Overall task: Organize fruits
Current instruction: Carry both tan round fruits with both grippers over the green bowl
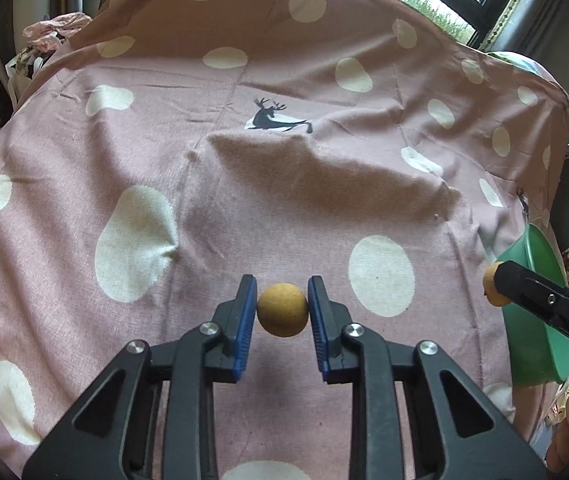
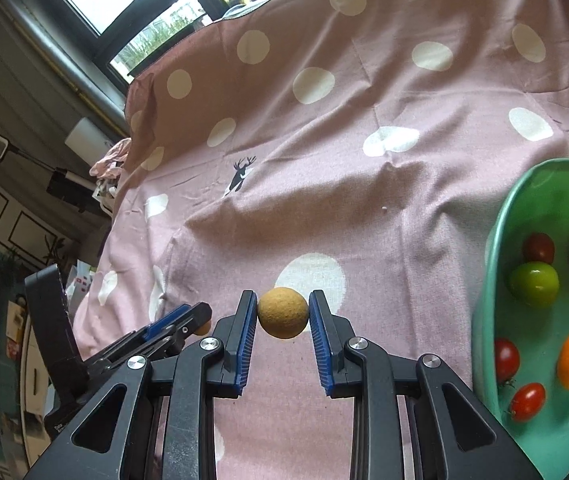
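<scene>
In the left wrist view, the left gripper (image 1: 283,310) has its jaws squeezed on a small round tan fruit (image 1: 283,309), and the green plastic bowl (image 1: 532,320) lies far off to its right. In the right wrist view, the right gripper (image 2: 283,313) pinches a second round tan fruit (image 2: 283,312), with the bowl (image 2: 496,280) close on its right, so this hand is nearer.

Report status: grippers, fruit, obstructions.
Left hand-held gripper and right hand-held gripper each shut on a tan round fruit. Green bowl holds fruit. Nothing blocking.

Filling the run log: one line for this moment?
left gripper: shut on round tan fruit | right gripper: shut on second tan fruit | green bowl: holds fruits
</scene>
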The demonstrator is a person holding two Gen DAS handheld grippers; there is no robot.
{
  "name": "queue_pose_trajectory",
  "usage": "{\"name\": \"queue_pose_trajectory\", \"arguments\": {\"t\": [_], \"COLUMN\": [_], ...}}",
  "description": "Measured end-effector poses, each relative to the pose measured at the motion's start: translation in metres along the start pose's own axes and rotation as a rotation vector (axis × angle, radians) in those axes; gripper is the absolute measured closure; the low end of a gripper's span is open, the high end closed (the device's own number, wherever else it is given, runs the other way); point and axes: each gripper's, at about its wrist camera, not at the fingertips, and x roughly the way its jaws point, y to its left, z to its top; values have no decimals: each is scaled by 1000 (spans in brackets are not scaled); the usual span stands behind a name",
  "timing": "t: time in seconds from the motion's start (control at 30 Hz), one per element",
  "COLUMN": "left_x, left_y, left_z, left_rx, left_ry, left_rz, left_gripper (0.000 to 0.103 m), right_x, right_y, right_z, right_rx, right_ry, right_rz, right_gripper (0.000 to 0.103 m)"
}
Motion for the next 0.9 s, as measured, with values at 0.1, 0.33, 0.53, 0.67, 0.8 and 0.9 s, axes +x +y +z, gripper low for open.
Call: {"name": "queue_pose_trajectory", "arguments": {"t": [0.1,0.33,0.53,0.67,0.8,0.9], "left_x": [-15,-56,-78,-83,-83,-82], "left_y": [-15,-63,-105,-136,-164,-182], "left_z": [-2,-14,-26,-29,-29,-29], "left_rx": [31,151,228,267,296,316], "left_ry": [-31,-124,-173,-188,-181,-179], "left_rz": [-31,-92,-126,-157,-206,-222], "left_gripper": [77,77,77,77,77,77], "right_x": [-16,-63,-99,-116,-131,-142], "right_y": [-7,-34,-64,-80,-96,-108], "right_z": [-4,-18,-22,-22,-24,-26], "right_rx": [15,77,136,176,212,235], "right_ry": [-30,-123,-217,-250,-279,-308], "right_rz": [-11,-42,-98,-98,-103,-115], "right_gripper": [75,75,75,75,75,75]}}
